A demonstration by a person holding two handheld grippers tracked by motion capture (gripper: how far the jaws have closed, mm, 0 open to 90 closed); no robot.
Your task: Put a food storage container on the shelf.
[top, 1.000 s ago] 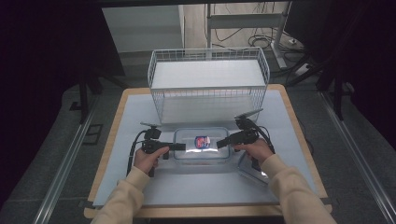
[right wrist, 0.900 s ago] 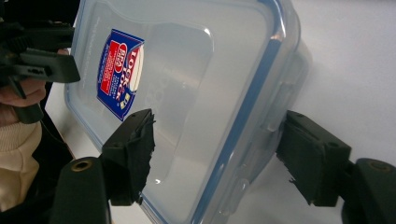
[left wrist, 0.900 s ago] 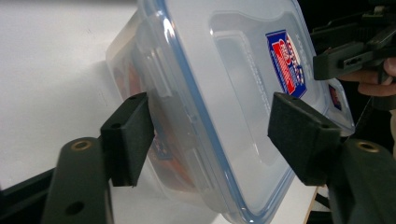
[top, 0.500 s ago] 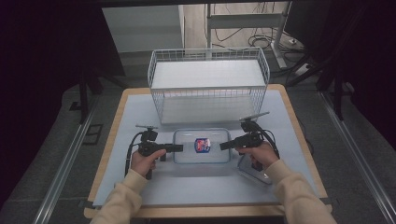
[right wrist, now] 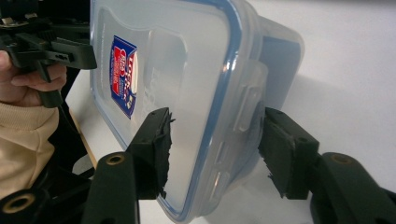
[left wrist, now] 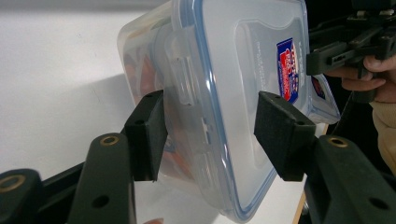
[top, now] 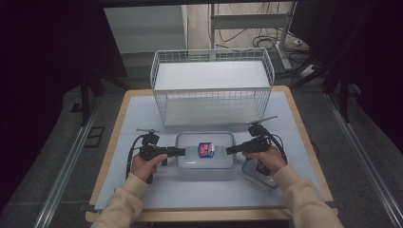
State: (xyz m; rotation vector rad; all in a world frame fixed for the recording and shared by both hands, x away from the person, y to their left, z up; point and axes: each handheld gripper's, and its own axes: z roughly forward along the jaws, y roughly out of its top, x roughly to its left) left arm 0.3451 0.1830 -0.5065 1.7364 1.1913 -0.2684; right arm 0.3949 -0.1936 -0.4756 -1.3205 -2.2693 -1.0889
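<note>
On table (top: 142, 123), box (top: 205, 161) is straddled by left gripper (top: 182, 152) and right gripper (top: 229, 150), jaws just narrowing; both ends should be clamped evenly.

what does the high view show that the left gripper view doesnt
High view alone: the white wire basket behind the container, the table's wooden edge, both forearms in cream sleeves, and the spare lid under the right hand.

Left gripper view alone: the side latch of the container up close, between the left gripper's jaws, which have just been closing, and orange contents showing faintly through the wall.

Both: the clear plastic container with its blue-and-red label, and the right gripper at its far end.
</note>
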